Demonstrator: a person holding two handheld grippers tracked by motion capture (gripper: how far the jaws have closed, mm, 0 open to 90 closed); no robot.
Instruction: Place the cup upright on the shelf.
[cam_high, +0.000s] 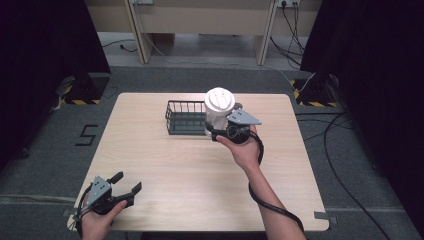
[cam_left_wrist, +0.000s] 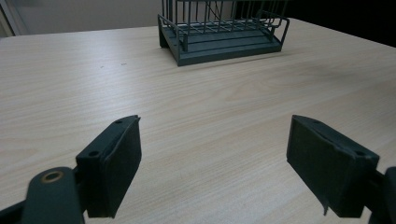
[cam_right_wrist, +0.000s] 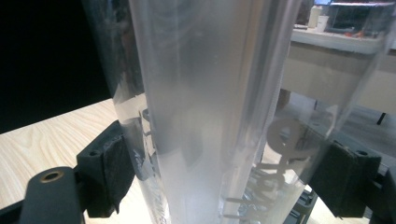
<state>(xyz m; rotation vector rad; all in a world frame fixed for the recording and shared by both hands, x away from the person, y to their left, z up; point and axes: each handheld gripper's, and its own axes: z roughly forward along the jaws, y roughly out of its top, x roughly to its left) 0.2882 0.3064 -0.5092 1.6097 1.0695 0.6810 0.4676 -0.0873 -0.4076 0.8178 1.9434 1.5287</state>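
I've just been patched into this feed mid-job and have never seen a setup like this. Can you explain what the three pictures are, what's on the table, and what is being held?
There is no robot arm here: a person holds hand-operated tongs in each hand. The high view looks down on the wooden table from the person's side. The other two pictures come from cameras riding on each of the tongs, looking out along their black jaws.

On the table sits a dark wire basket. The right tongs are closed on a clear cup with a white lid, right beside the basket's right end; whether it rests on the table or is lifted I cannot tell. In the right gripper view that cup sits between the jaws, both pads against its sides.

The left tongs rest at the table's near left corner, open and empty.
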